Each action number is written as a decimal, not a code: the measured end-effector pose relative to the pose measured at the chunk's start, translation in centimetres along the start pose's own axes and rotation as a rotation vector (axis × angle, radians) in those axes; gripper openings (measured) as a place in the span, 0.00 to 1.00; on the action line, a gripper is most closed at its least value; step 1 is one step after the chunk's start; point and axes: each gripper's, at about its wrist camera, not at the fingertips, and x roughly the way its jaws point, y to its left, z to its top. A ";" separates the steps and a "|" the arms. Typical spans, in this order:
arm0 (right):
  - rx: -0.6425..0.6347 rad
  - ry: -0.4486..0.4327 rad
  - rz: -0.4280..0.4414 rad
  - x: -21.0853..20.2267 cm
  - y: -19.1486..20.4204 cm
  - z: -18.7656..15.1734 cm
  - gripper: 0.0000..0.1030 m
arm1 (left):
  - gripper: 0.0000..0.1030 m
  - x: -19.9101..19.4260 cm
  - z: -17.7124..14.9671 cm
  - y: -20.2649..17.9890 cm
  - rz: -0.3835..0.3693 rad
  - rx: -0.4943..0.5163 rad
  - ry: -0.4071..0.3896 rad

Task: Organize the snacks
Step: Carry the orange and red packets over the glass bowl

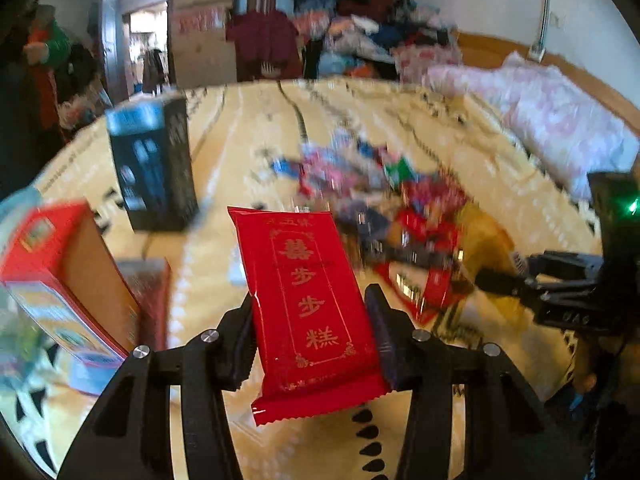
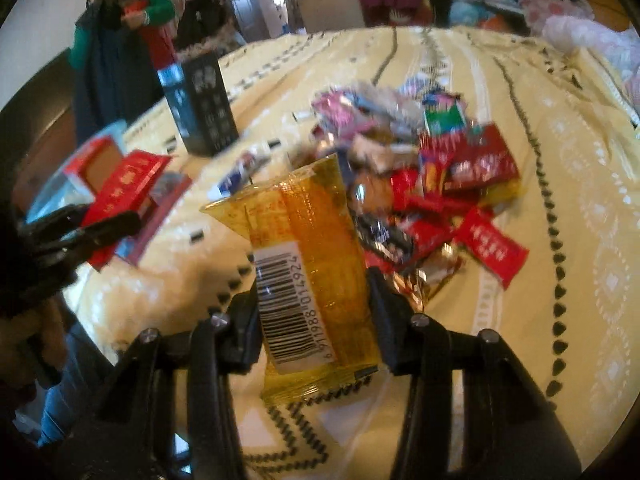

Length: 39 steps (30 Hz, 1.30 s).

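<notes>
A red snack packet [image 1: 310, 308] with gold characters stands clamped between the two black fingers of the left gripper [image 1: 312, 332], its long sides pressed by the pads and its crimped lower edge hanging below them. The right gripper [image 2: 316, 320] has closed on a translucent yellow snack packet [image 2: 308, 264], barcode label facing the camera, held upright between its fingers in the same way. Ahead of both grippers and slightly to the right of each, a loose pile of mixed snacks [image 2: 432, 176] in red, pink, green and silver wrappers lies on the cream patterned bedspread [image 2: 580, 208]. To the front-left of the left gripper an open red box [image 1: 60, 276] leans at a tilt, and further ahead a dark blue-and-black box [image 1: 154, 168] stands upright on the cover. From the right wrist view the left gripper shows at the left edge, its red packet beside that open box. Beyond the bed, heaped clothing [image 1: 360, 24] and a person in green sleeves [image 2: 120, 20] are blurred.
</notes>
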 end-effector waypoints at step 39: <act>-0.185 -0.240 0.141 -5.0 16.6 13.8 0.45 | 0.37 -15.4 5.0 16.2 0.222 -0.197 -0.298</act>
